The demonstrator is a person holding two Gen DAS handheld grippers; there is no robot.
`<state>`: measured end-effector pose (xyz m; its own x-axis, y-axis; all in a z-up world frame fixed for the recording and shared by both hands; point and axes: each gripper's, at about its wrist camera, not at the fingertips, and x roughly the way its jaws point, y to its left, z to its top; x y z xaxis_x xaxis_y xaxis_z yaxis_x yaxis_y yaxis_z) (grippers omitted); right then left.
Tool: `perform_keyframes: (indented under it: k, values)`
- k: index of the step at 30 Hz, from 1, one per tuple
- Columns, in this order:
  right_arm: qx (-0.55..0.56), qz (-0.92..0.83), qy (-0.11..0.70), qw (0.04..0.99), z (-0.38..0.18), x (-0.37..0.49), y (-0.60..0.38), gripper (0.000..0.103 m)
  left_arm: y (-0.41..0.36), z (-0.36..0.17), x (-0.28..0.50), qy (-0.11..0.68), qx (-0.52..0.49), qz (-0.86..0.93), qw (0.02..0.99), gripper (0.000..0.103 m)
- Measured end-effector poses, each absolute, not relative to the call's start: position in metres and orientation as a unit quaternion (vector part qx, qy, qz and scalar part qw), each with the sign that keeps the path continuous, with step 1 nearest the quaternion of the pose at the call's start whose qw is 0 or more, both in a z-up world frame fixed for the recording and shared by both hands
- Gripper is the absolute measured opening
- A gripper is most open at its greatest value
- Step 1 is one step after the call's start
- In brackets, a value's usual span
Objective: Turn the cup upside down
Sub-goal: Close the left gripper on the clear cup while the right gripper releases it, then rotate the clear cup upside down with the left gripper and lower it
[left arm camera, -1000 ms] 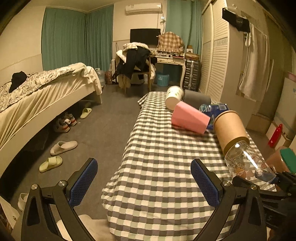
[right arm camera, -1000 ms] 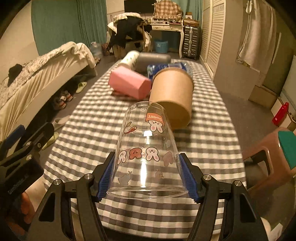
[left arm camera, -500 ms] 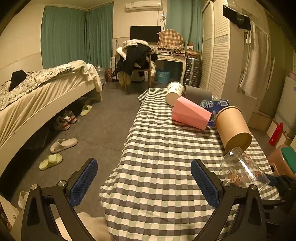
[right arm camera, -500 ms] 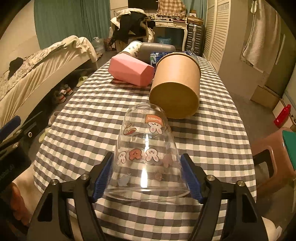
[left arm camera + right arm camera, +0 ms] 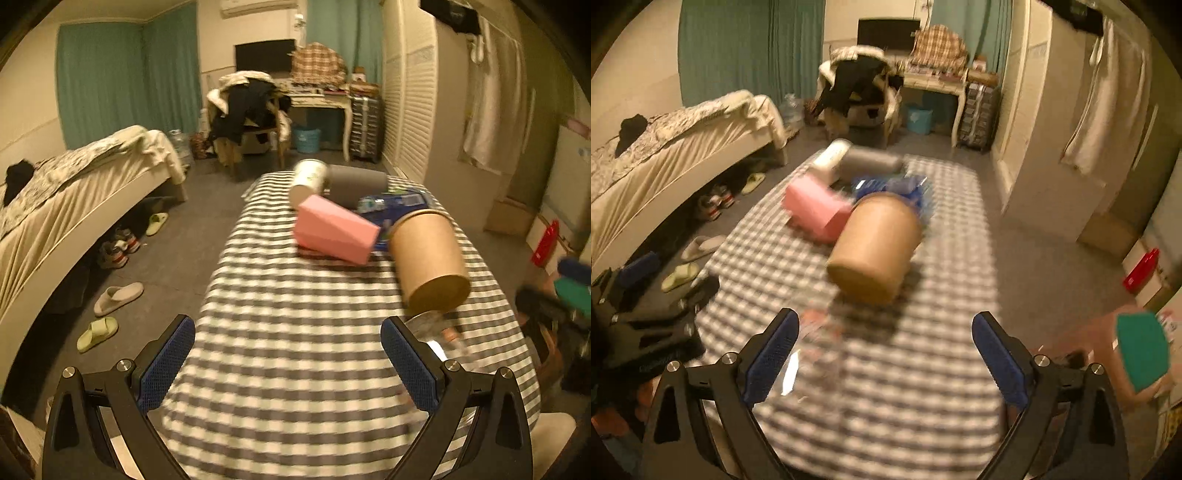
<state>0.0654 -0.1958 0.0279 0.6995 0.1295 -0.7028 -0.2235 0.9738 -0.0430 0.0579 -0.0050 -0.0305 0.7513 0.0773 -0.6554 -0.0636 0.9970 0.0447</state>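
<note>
Released, clear plastic cup point(image 5: 816, 343) sits blurred; right claw point(image 5: 884, 354) spread; left claw point(image 5: 288, 363) spread.

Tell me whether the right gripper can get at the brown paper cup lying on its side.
Probably yes. The right gripper is open, and the brown paper cup lies just ahead on the checked tablecloth; only the blurred clear glass cup sits near its left finger.

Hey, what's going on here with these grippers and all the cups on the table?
A person holds two grippers over a checkered table. Both the right gripper and the left gripper are open and hold nothing. A clear glass cup, blurred, sits on the cloth by the right gripper's left finger. Behind it lie a brown paper cup and a pink cup.
</note>
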Motion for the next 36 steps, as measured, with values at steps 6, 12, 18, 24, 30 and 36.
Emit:
perform_keyframes:
  k: [6, 12, 18, 24, 30, 36]
  values:
    - [-0.038, 0.097, 0.336, 0.936, 0.039, 0.093, -0.224, 0.095, -0.044, -0.020, 0.079, 0.369, 0.042, 0.009, 0.929, 0.103]
    - [0.023, 0.102, 0.369, 0.924, 0.004, 0.119, -0.255, 0.095, -0.071, -0.043, 0.110, 0.437, 0.043, -0.011, 0.898, 0.103]
    - [0.060, 0.075, 0.397, 0.913, -0.021, 0.132, -0.286, 0.095, -0.085, -0.072, 0.124, 0.499, 0.030, -0.035, 0.865, 0.102]
    - [0.078, 0.057, 0.399, 0.912, -0.025, 0.132, -0.302, 0.095, -0.083, -0.091, 0.126, 0.553, 0.008, -0.069, 0.831, 0.099]
    - [0.075, 0.060, 0.394, 0.914, -0.025, 0.127, -0.297, 0.095, -0.084, -0.077, 0.118, 0.547, 0.000, -0.102, 0.831, 0.071]
    - [0.067, 0.060, 0.387, 0.918, -0.023, 0.122, -0.291, 0.095, -0.077, -0.043, 0.109, 0.480, 0.032, -0.092, 0.872, 0.069]
